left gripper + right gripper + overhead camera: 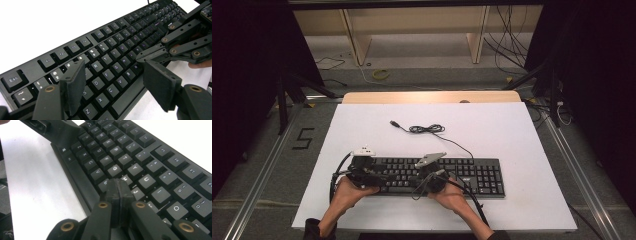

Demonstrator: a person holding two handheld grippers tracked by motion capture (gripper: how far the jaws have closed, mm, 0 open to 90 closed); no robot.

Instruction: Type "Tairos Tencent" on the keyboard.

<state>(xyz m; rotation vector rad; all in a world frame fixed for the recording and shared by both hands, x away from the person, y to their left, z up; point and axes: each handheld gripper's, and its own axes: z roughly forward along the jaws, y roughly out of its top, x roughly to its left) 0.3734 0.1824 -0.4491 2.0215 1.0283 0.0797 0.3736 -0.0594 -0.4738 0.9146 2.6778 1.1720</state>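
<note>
The black keyboard (437, 176) lies on the white tabletop (512, 135) toward six o'clock; the left hand-held gripper (113, 85), jaws apart, hovers over its letter keys; the right hand-held gripper (119, 187), jaws pressed together, tips at the H key (127, 179).

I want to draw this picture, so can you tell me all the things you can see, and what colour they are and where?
keyboard: one, black, near the front of the white sheet
keyboard cable: one, black, coiled on the sheet behind the keyboard
white sheet: one, white, covering the table
table: one, light wood, its far edge showing behind the sheet
yellow ring: one, yellow, on the floor beyond the table
left gripper: one, black, jaws open over the keyboard's left keys
right gripper: one, black, jaws shut, tip at the middle keys
hands: two, at the table's near edge, holding the grippers
</note>
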